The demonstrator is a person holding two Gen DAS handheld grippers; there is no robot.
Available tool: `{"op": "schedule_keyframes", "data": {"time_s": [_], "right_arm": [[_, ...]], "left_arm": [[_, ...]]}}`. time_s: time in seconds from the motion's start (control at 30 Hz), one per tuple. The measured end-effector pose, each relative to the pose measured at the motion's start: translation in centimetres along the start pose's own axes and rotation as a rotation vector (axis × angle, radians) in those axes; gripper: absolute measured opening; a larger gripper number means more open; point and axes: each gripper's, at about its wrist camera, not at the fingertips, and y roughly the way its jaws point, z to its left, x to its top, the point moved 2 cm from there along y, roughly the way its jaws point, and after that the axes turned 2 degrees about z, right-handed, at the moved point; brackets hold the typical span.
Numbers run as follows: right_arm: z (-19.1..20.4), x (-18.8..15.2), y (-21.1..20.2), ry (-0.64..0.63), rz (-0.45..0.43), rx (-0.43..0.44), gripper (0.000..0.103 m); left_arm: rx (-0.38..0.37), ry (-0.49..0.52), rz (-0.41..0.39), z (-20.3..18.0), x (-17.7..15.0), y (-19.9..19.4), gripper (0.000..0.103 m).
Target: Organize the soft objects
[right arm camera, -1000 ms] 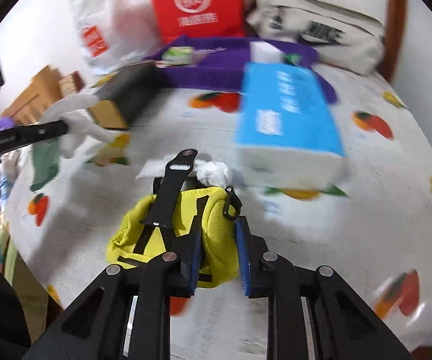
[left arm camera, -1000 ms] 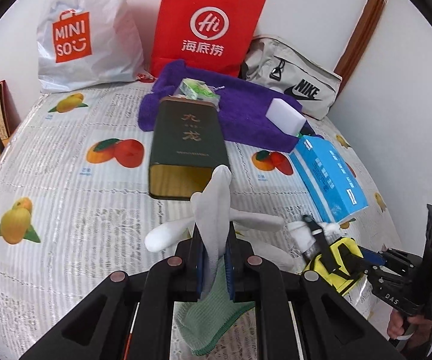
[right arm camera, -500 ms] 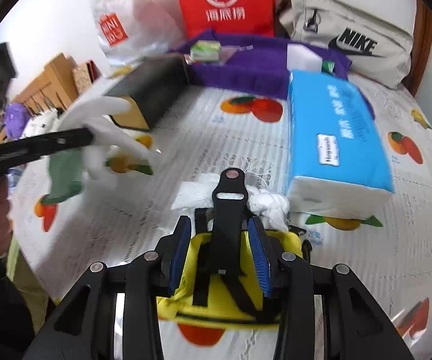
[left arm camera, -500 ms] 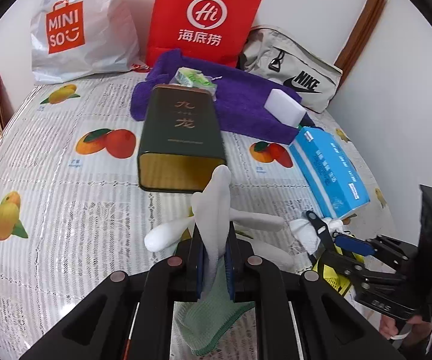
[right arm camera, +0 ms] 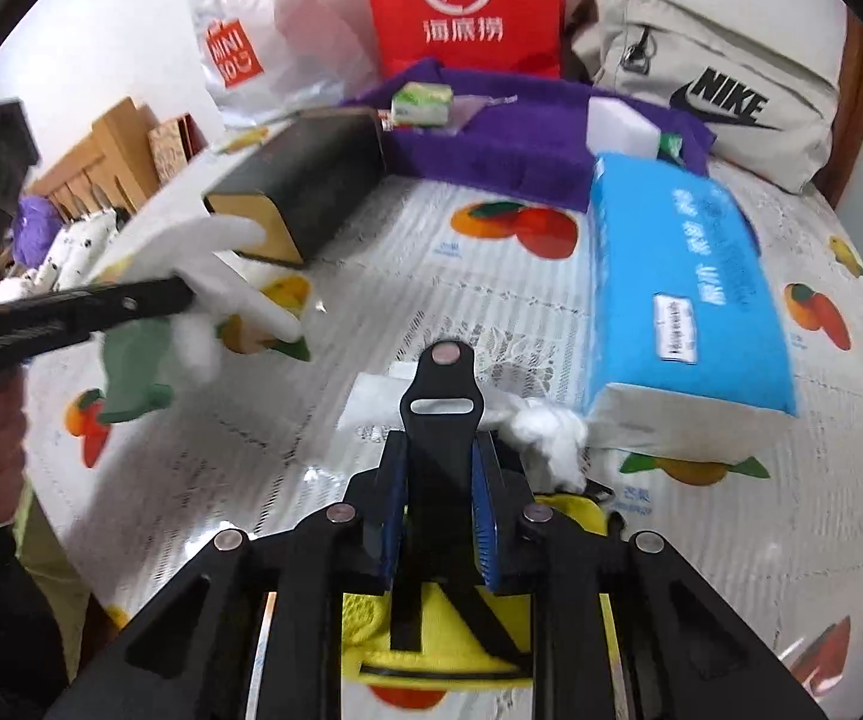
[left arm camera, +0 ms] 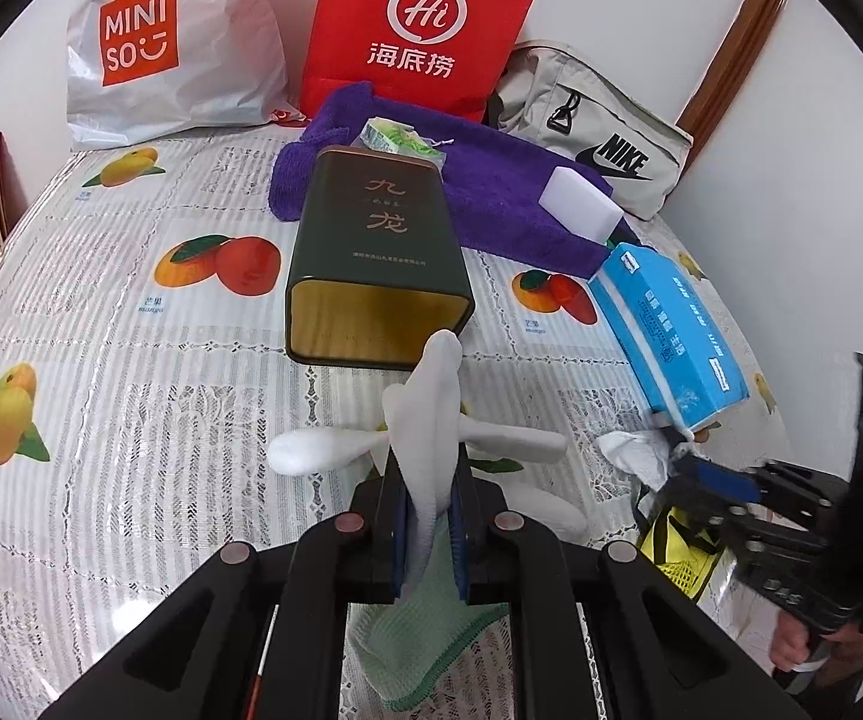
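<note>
Left gripper (left arm camera: 428, 531): clamped on white glove (left arm camera: 431, 438) with green cuff, held above table (left arm camera: 131, 420); unchanged from a second ago. Right gripper (right arm camera: 438, 516): jaws closing on black strap (right arm camera: 440, 420) of yellow mesh pouch (right arm camera: 449, 642); earlier strap lay outside jaws. Crumpled white tissue (right arm camera: 542, 429) just beside. Dark green tin (left arm camera: 377, 258) nearer than before. Writing: "MINISO" on white bag (left arm camera: 161, 48), "Hi 海底捞" on red bag (left arm camera: 419, 18), "NIKE" on grey bag (left arm camera: 599, 132).

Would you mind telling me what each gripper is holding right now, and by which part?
The left gripper pinches a white glove near its green cuff. The right gripper, its jaws closing, has the yellow pouch's black strap between its pads.
</note>
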Motion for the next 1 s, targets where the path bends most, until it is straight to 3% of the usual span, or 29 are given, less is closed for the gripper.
{"op": "schedule_keyframes", "data": {"time_s": [0.33,0.6,0.77,1.0], "right_arm": [[-3.9,-2.3,-4.5,0.097,-0.048,-0.032,0.021],[-8.3,-3.9,-5.1,0.180,-0.029,-0.077,0.021],[-9.4,-3.3,-5.8,0.184,-0.050,-0.061,0.021],[-9.5,0.0,-7.3,0.131,-0.105,-0.016,0.021]], "left_arm": [[0.028,-0.021,0.025,0.2,-0.3,0.7,0.011],[0.044,-0.039,0.016,0.3,0.7,-0.1,0.011],[0.022,-0.049,-0.005,-0.2,1.9,-1.6,0.011],[-0.010,-0.054,-0.060,-1.0,4.8,-3.7,0.011]]}}
